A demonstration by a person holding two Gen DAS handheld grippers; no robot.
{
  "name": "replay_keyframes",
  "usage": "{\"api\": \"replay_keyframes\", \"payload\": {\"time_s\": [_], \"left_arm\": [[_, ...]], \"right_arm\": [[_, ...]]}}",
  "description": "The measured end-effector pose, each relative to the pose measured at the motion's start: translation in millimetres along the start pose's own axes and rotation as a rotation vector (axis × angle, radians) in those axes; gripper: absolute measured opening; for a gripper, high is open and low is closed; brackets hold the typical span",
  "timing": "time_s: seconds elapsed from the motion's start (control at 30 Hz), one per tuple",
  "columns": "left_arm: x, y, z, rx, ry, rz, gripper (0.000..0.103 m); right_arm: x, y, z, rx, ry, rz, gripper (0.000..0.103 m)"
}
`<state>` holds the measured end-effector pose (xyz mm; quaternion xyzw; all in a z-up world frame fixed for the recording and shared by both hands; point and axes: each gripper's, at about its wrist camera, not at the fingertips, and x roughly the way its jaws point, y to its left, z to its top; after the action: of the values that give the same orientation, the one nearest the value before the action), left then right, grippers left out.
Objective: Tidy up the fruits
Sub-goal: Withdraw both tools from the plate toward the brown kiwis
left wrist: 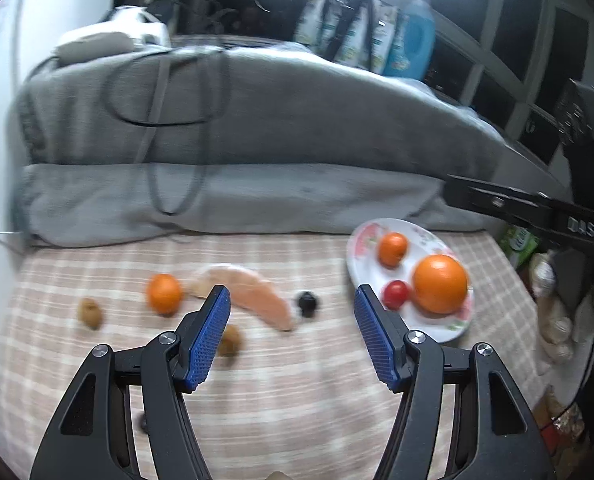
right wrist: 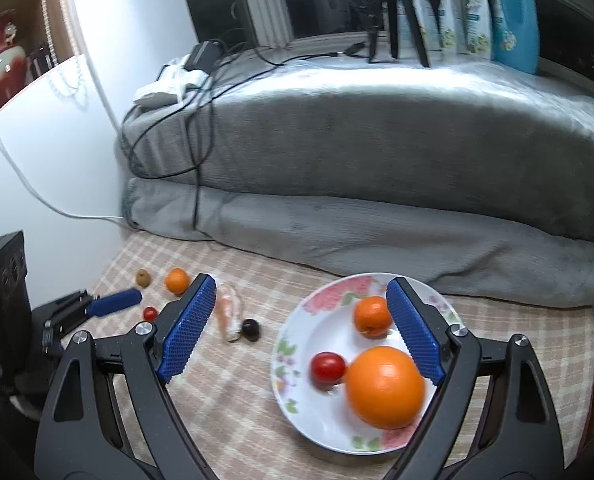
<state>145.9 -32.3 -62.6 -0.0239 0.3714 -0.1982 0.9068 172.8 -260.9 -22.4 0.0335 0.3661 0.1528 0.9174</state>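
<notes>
**Three on the plate, the rest loose on the cloth**

Both tongs hung wide apart and empty! The left gripper [left wrist: 293, 336] sat low centre in its own view, above the checked cloth [left wrist: 297, 392]. At right of that frame stood the floral plate [left wrist: 361, 264], carrying a large orange [left wrist: 440, 284], a small orange [left wrist: 392, 249] and a red tomato [left wrist: 395, 294]. Loose at centre left lay another small orange [left wrist: 163, 293], a pale peach wedge [left wrist: 253, 296], a dark fruit [left wrist: 307, 303] and two brown kiwis [left wrist: 91, 313], one [left wrist: 230, 340] half behind the left pad.

The right gripper [right wrist: 301, 328] framed the plate from above. Only this view caught a second tomato [right wrist: 150, 313] on the cloth at left, just beside the other gripper's blue pad [right wrist: 115, 302]; it showed just one kiwi [right wrist: 143, 277].
</notes>
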Motion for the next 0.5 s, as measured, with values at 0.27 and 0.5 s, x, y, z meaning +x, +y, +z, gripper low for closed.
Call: {"api": "replay_keyframes", "payload": {"time_s": [0.27, 0.5], "left_arm": [[-17, 60, -4, -0.052, -0.004, 0.116, 0.064], [-19, 101, -13, -0.101, 0.022, 0.169, 0.064]], "right_arm": [[10, 36, -2, -0.056, 0.020, 0.050, 0.089], [33, 65, -8, -0.098, 0.072, 0.097, 0.085]]}}
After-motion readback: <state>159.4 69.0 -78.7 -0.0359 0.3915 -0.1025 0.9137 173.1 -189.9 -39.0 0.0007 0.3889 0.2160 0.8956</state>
